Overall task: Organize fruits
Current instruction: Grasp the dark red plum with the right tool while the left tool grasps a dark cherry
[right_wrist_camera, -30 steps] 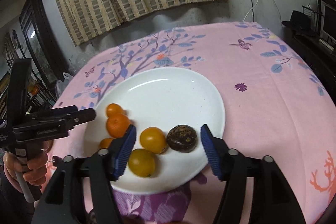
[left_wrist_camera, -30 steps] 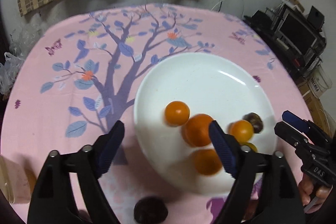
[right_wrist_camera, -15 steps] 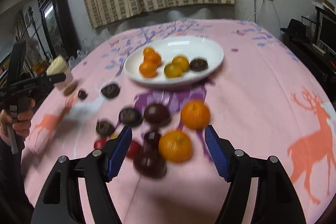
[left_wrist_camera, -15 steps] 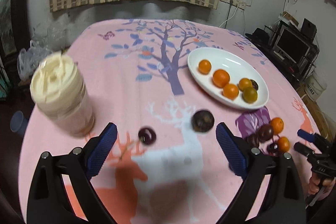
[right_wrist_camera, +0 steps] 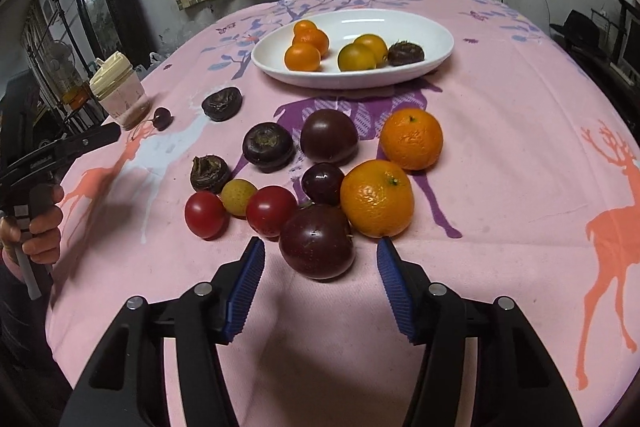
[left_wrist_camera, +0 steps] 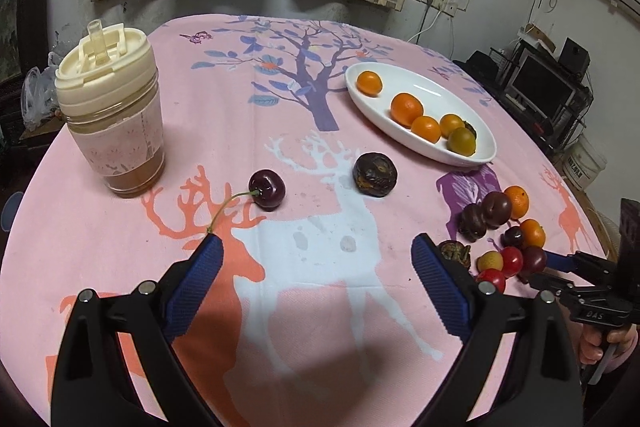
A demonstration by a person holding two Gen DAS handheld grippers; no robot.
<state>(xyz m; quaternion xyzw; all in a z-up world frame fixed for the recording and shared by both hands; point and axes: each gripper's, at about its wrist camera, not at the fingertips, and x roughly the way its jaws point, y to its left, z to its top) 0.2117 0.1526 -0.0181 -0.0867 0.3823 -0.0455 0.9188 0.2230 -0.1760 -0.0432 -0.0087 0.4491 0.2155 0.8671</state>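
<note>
A white plate (right_wrist_camera: 436,27) (left_wrist_camera: 404,139) holds several small oranges and one dark fruit. A pile of loose fruit lies nearer: two oranges (right_wrist_camera: 378,197), dark plums (right_wrist_camera: 316,247), red tomatoes (right_wrist_camera: 270,211) and brown wrinkled fruits. My right gripper (right_wrist_camera: 320,259) is open and empty, its fingers either side of the nearest plum. My left gripper (left_wrist_camera: 316,259) is open and empty above the cloth. A cherry (left_wrist_camera: 267,189) and a dark wrinkled fruit (left_wrist_camera: 375,174) lie ahead of it.
A lidded plastic cup (left_wrist_camera: 110,111) stands on the pink patterned tablecloth (left_wrist_camera: 280,307) at the left. The table edge drops off to the right, with shelves and a monitor (left_wrist_camera: 536,91) beyond. The fruit pile (left_wrist_camera: 500,227) also shows in the left wrist view.
Both grippers have pulled back from the plate towards the near side of the table. The right gripper now frames the nearest plum. Both stay open.
</note>
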